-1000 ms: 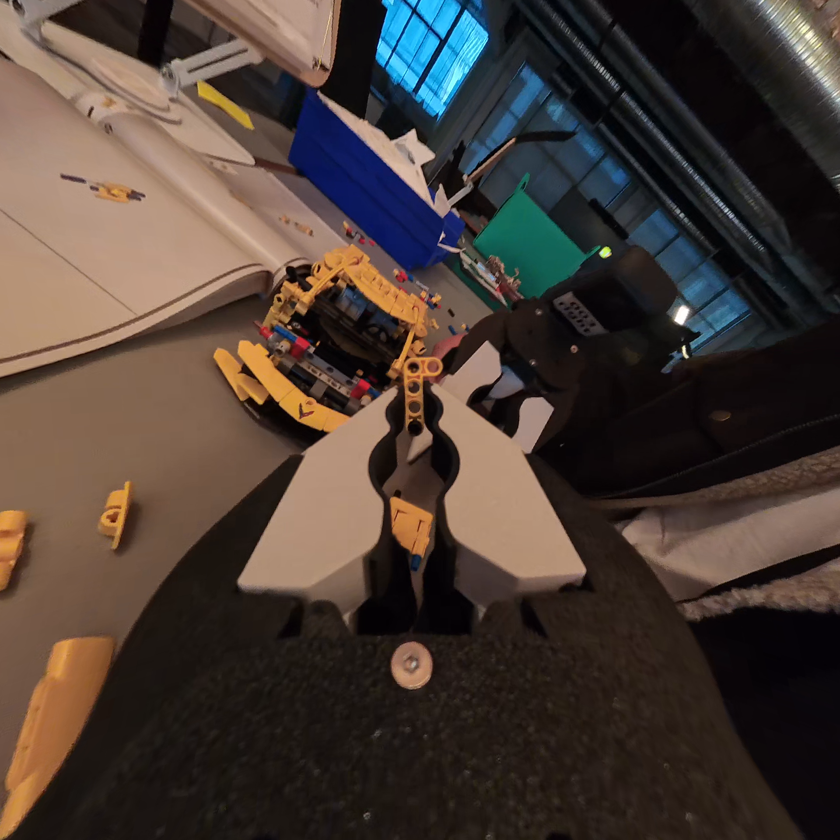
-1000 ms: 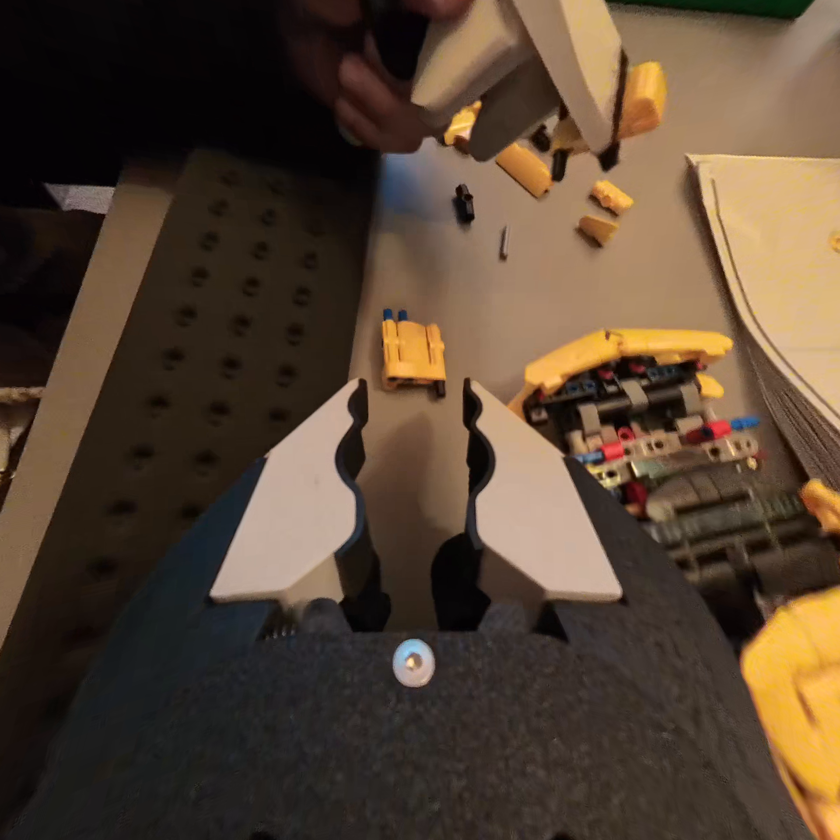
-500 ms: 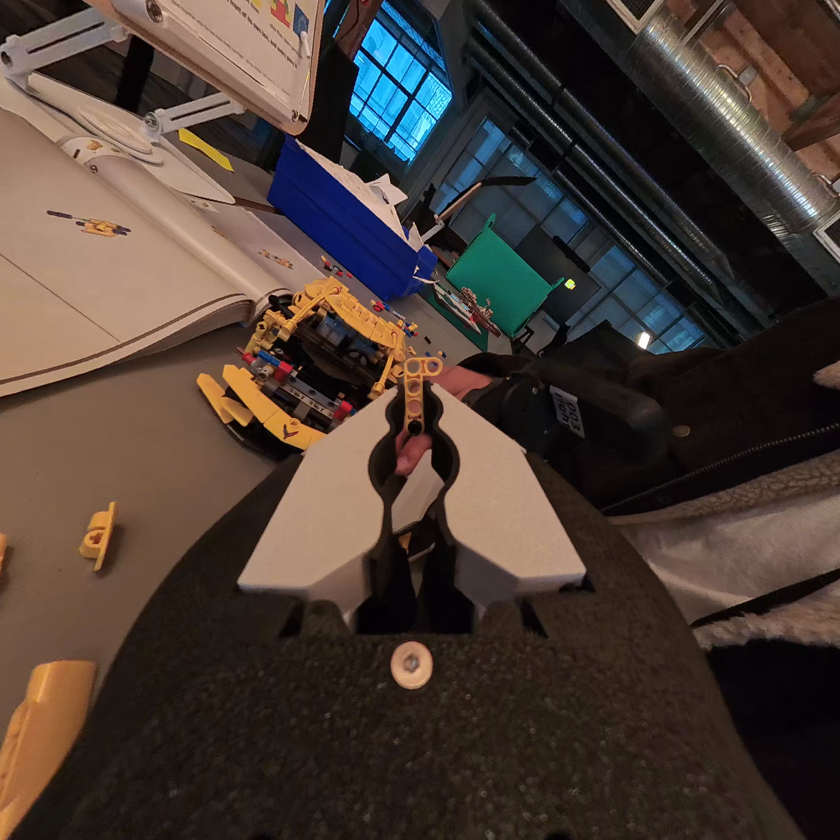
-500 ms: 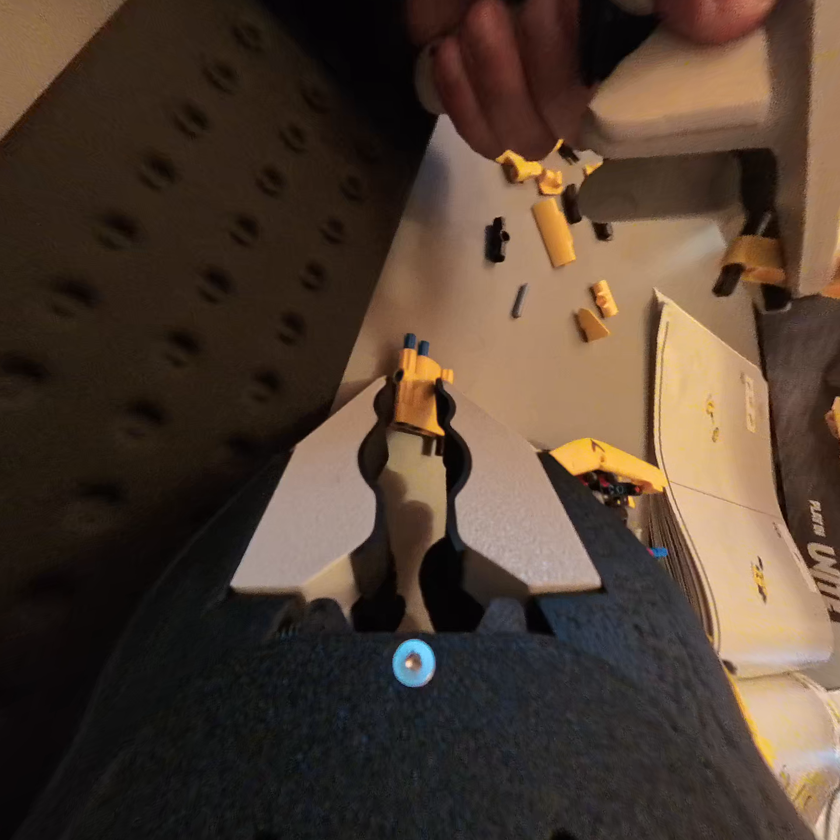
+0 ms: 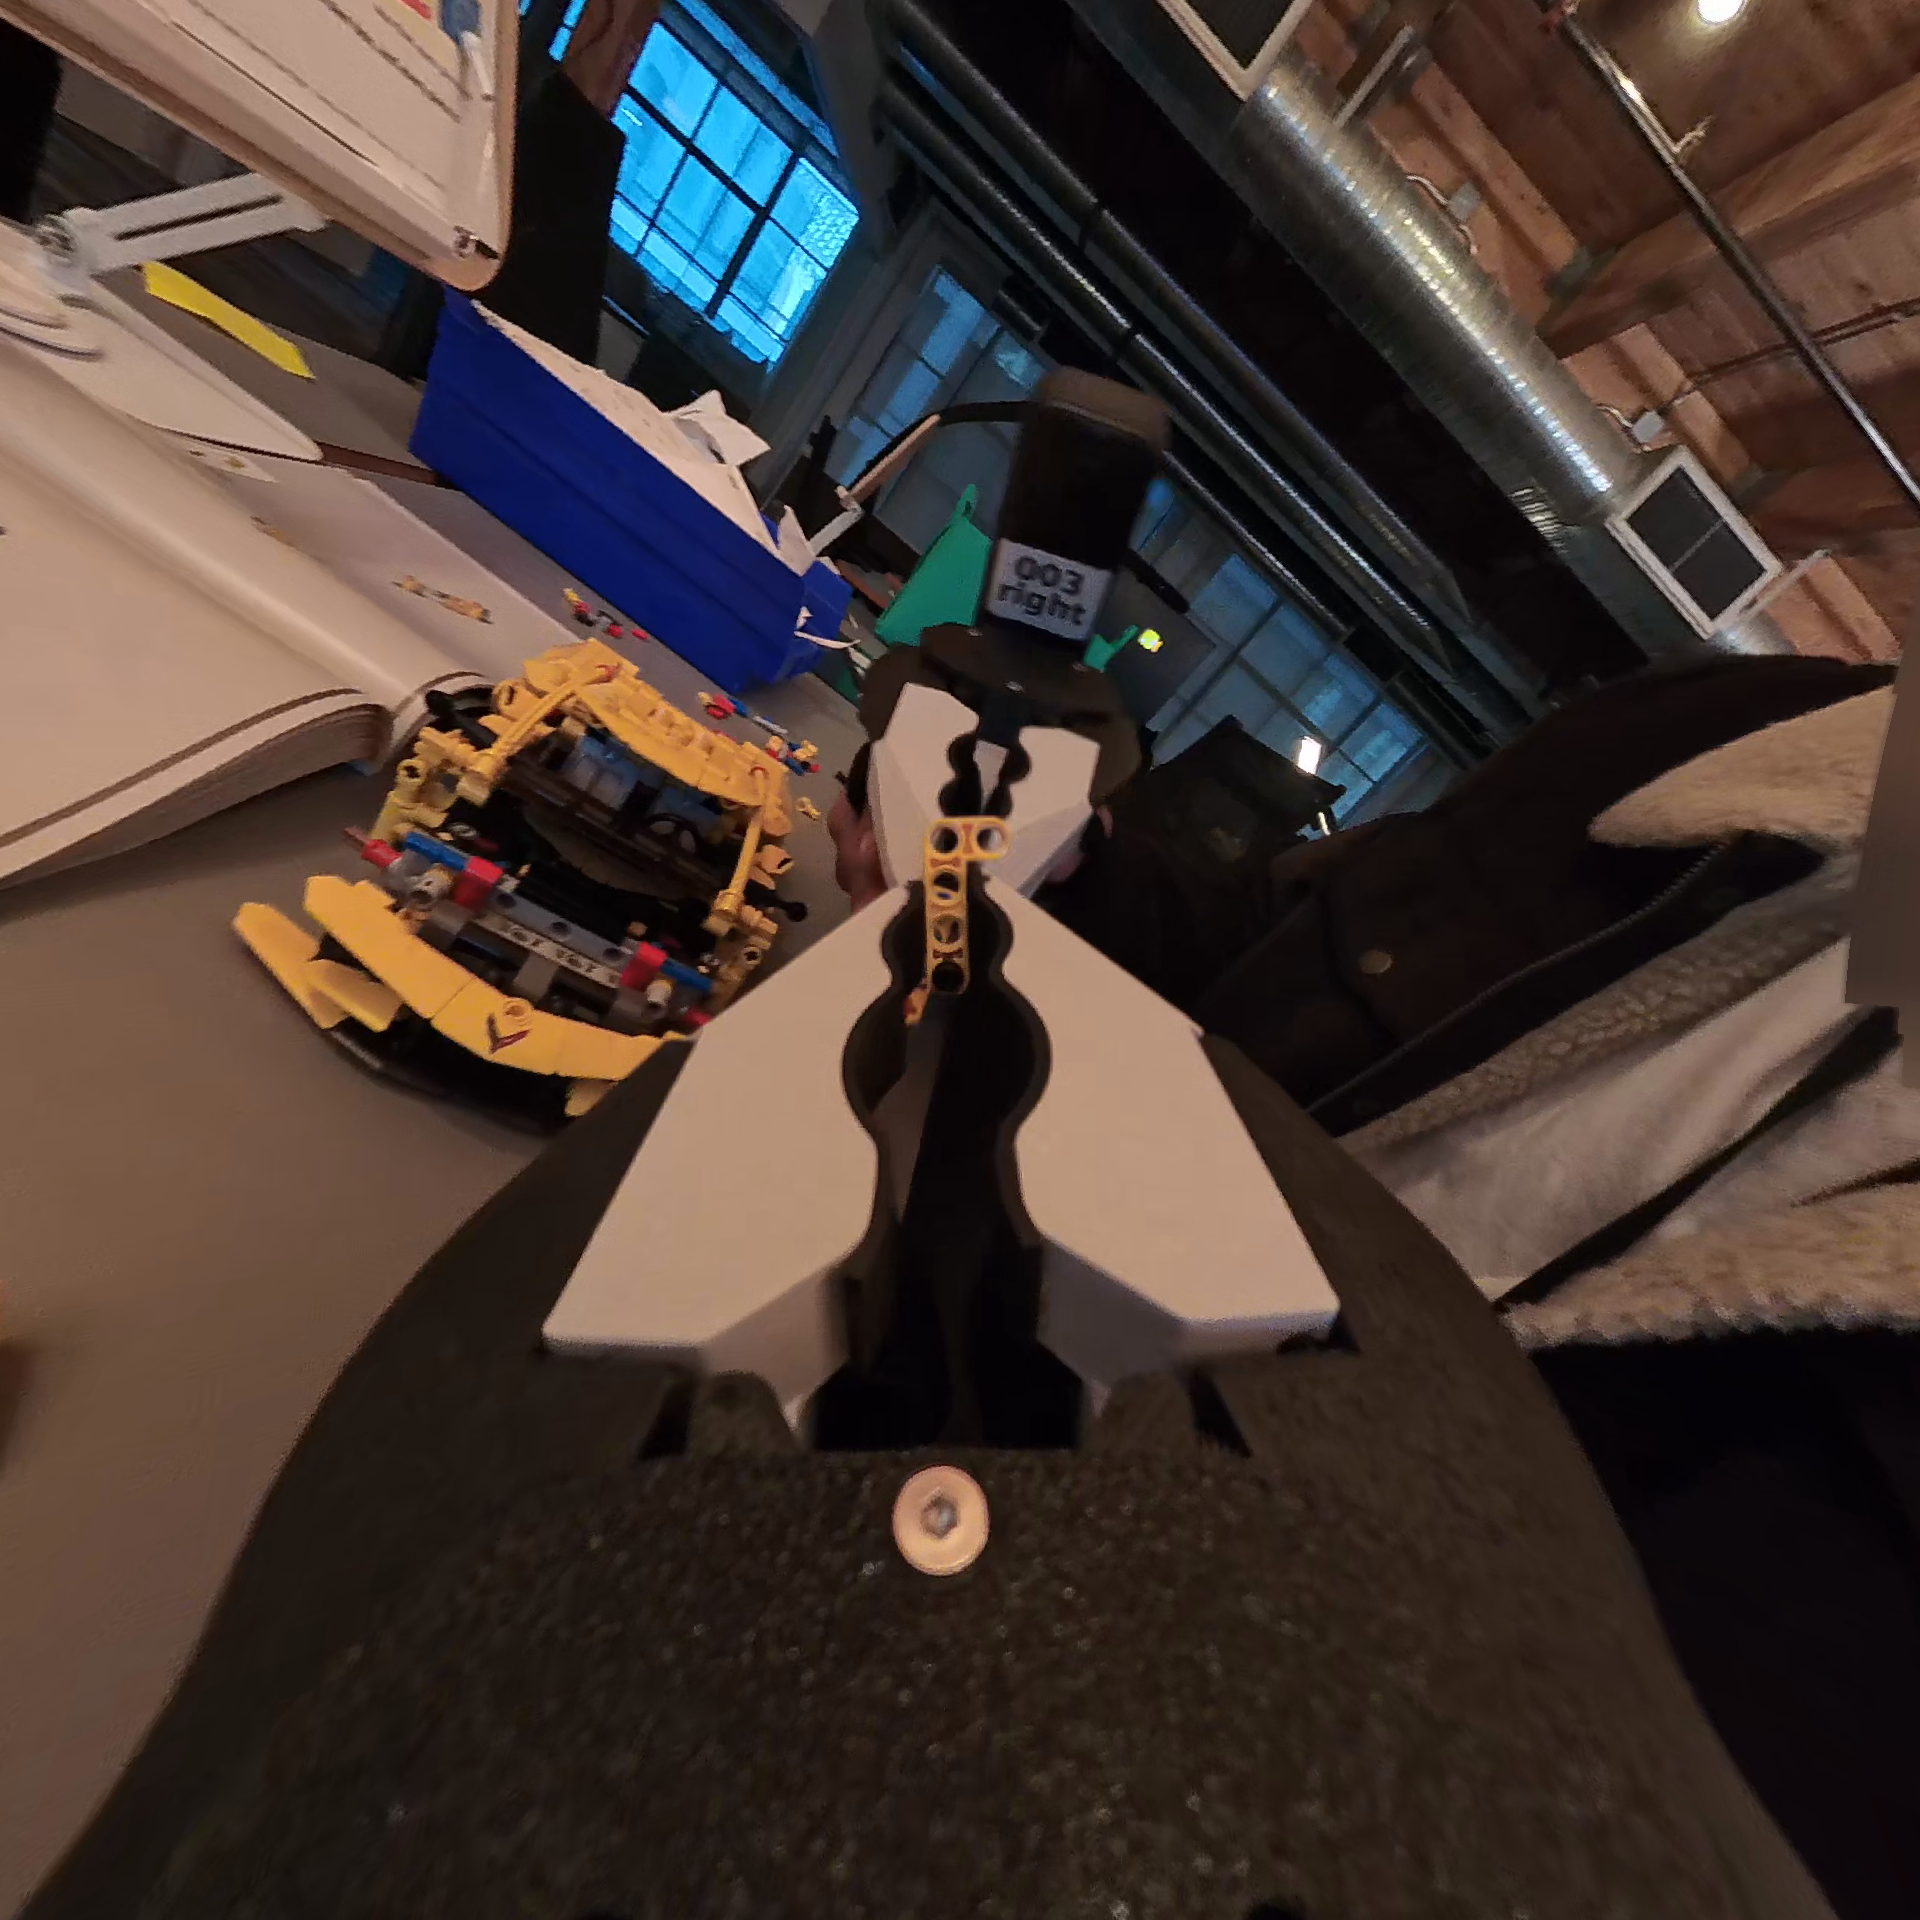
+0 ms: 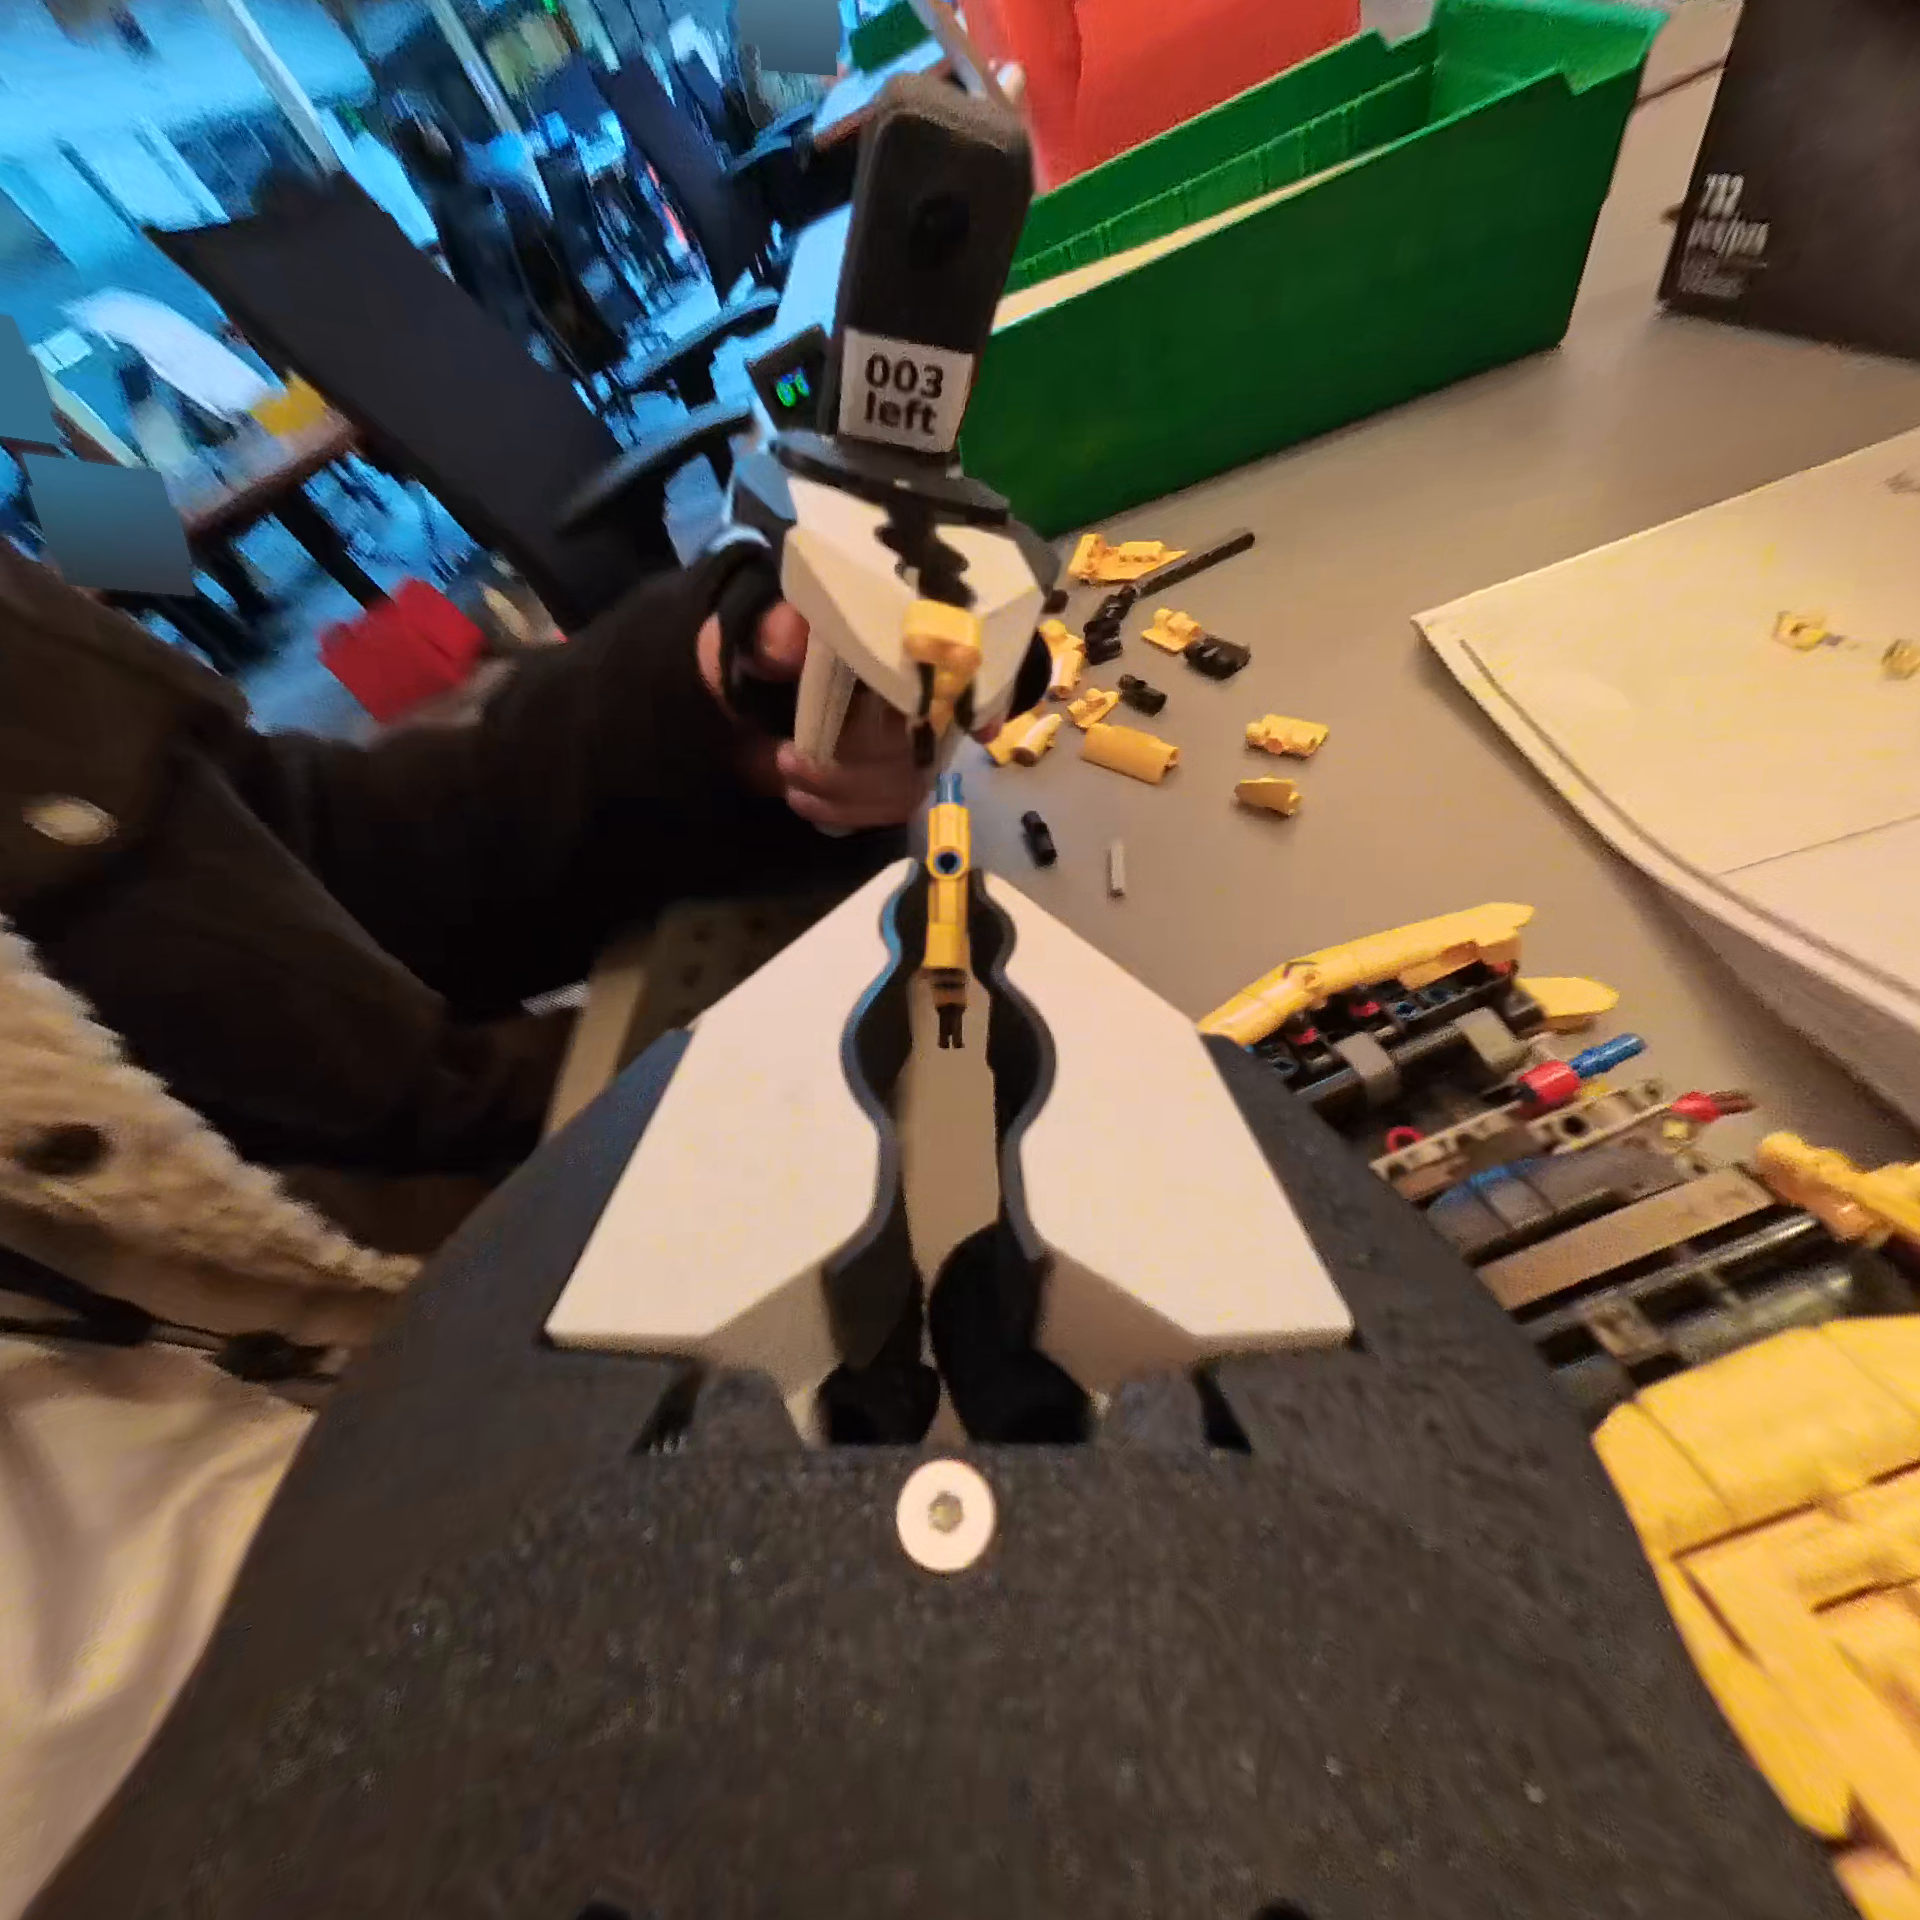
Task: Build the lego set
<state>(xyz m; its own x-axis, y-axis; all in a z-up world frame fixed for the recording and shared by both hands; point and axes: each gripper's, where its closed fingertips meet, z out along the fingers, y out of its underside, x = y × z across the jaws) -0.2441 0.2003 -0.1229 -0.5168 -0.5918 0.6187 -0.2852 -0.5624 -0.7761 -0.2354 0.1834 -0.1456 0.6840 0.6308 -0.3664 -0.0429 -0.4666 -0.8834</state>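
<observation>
My left gripper (image 5: 948,920) is shut on a yellow L-shaped beam with holes (image 5: 952,883), which sticks up out of its fingertips. My right gripper (image 6: 948,899) is shut on a small yellow piece with blue pins (image 6: 948,883) and holds it in the air. The two grippers face each other closely. The right gripper (image 5: 977,774) shows just behind the beam in the left wrist view, and the left gripper (image 6: 930,634) shows in the right wrist view with its yellow beam (image 6: 940,639). The partly built yellow car (image 5: 540,862) stands on the grey table (image 5: 156,1091); it also shows in the right wrist view (image 6: 1455,1060).
Loose yellow and black pieces (image 6: 1132,748) lie on the table beyond the grippers. An open instruction booklet (image 6: 1714,675) lies to the right, and a green bin (image 6: 1299,291) and a black box (image 6: 1808,187) stand behind. A blue bin (image 5: 623,520) stands behind the car. The person's dark sleeve (image 6: 416,831) is at the left. Only a small space, under 4 cm, lies between the two pairs of fingers.
My right gripper closed on the yellow piece with blue pins that lay on the table and lifted it up towards the left gripper. My left gripper kept hold of the beam.
</observation>
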